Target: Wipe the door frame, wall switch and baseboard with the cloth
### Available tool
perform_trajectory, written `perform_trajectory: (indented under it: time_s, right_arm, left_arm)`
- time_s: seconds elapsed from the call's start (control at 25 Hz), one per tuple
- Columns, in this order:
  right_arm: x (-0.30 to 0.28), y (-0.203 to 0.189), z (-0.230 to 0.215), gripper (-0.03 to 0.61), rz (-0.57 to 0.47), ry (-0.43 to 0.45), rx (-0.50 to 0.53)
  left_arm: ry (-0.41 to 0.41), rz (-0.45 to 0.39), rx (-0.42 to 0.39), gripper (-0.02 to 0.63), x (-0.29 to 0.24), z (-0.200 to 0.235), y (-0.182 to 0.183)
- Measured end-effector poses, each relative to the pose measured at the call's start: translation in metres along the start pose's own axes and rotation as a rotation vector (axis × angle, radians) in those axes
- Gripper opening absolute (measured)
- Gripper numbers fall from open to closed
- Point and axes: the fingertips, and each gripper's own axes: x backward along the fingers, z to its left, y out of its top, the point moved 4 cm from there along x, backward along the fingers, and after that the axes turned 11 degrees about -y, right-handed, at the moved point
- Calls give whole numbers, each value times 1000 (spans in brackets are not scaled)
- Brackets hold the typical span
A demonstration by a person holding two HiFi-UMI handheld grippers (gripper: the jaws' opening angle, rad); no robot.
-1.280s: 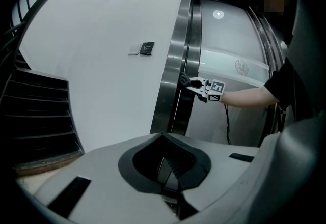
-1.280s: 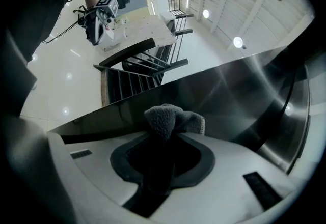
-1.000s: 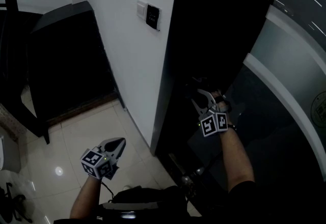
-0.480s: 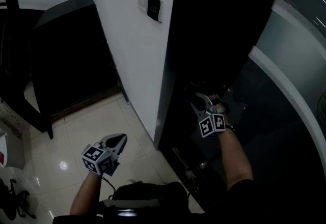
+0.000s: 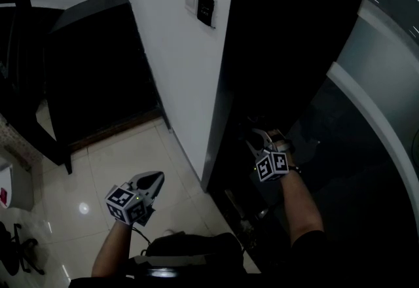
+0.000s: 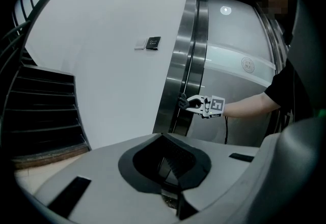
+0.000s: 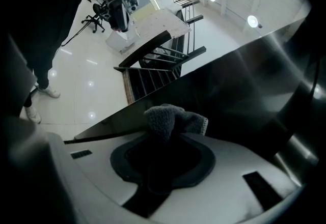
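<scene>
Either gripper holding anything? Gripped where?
Right gripper is shut on the grey cloth, pinched at a bunched fold; a wad sticks out past the jaws. Left gripper is shut, empty.

Grey cloth; glossy black door frame; white wall; cream floor tiles; black wall switch

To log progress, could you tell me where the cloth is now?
The cloth sits in the right gripper, at the dark door frame, right in head view.
</scene>
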Motion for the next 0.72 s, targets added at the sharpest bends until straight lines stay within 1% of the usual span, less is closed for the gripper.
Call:
perform_trajectory:
  time_s: [0.16,0.32,0.48,0.72]
  right_arm:
    - [-3,-2,8,83,6,14,-14]
    - [-5,-6,26,83,21,82,20]
    - [-7,-8,34,83,27,90,-10]
    - [-10,-11,47,83,38,122,-16]
  left_arm:
    - [18,-6,-1,2,5,1,6]
    - [16,-9,2,2,8,-2,8]
    - [11,-8,-3,2,8,-4,10]
    - [26,5,-7,2,15,-5,6]
